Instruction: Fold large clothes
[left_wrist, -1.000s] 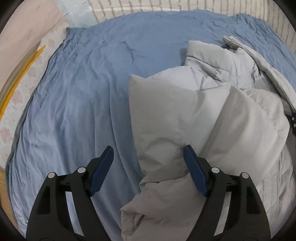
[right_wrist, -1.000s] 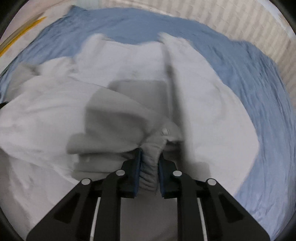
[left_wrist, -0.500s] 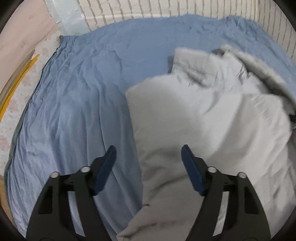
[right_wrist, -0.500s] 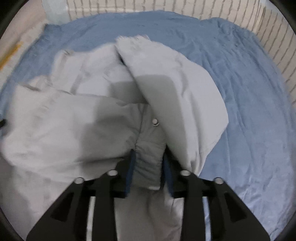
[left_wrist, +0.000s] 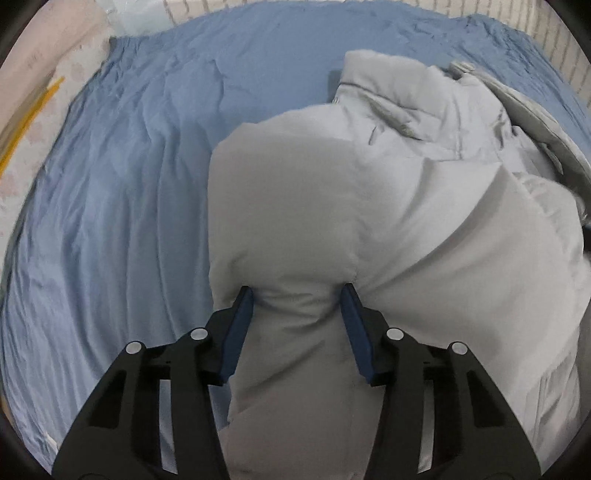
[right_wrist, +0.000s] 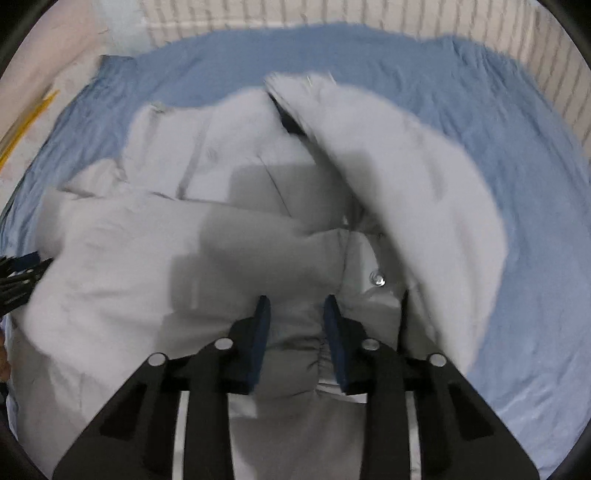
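Observation:
A large pale grey padded jacket (left_wrist: 369, 206) lies bunched on a blue bed sheet (left_wrist: 118, 192). My left gripper (left_wrist: 297, 295) has its blue pads pressed into the two sides of a thick fold at the jacket's left edge. In the right wrist view the jacket (right_wrist: 221, 206) fills the middle, with one panel (right_wrist: 406, 177) flipped up to the right and a metal snap (right_wrist: 376, 277) showing. My right gripper (right_wrist: 296, 306) holds a gathered bunch of the jacket between its pads. The left gripper's fingers (right_wrist: 22, 275) show at the left edge.
The blue sheet (right_wrist: 517, 155) covers the bed around the jacket. A striped wall or headboard (right_wrist: 332, 14) runs along the far side. A floral sheet with a yellow stripe (left_wrist: 33, 107) lies at the left edge.
My left gripper has closed from wide open onto the jacket's left fold. My right gripper's jaws have widened a little around the bunched fabric, and the jacket has spread flatter.

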